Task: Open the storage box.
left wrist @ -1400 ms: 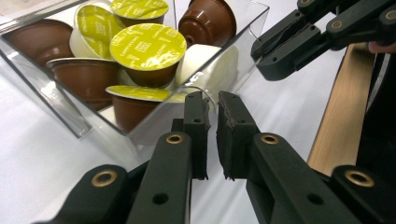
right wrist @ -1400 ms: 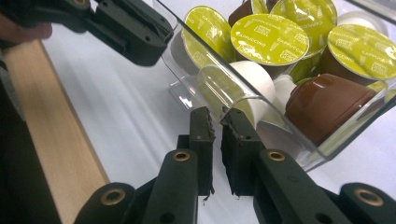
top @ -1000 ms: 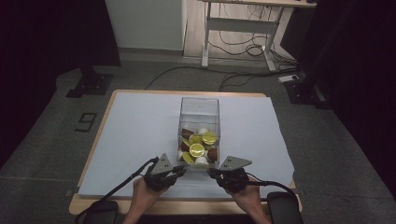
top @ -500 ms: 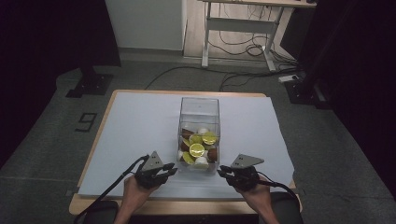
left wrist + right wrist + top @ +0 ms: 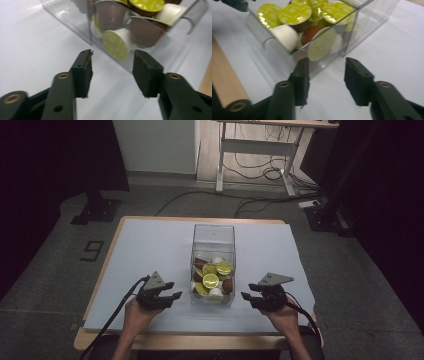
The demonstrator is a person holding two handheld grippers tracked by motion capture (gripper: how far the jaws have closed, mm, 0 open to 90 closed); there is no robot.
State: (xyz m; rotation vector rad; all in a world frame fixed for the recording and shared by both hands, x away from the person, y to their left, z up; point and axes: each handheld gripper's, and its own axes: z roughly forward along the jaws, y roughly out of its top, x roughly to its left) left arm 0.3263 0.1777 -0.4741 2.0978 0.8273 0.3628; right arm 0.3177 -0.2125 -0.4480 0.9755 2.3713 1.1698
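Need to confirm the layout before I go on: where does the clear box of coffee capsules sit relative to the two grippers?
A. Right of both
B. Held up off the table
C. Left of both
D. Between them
D: in the high view the clear box rests on the table between the left gripper and the right gripper, both with open jaws.

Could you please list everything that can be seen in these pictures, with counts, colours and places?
clear box: one, transparent plastic, upright at the middle of the table, between the two grippers.
capsules: a heap, too many overlapping to count; brown and white cups, lime-green lids; in the lower part of the box.
table: one, wooden edge, light blue-white cover.
desk: one, pale frame, on the floor beyond the table.
cables: several, dark, on the floor near the desk.
left gripper: one, black, left of the box, jaws apart with nothing between them; they have just been opening.
right gripper: one, black, right of the box, jaws apart with nothing between them; just been opening.
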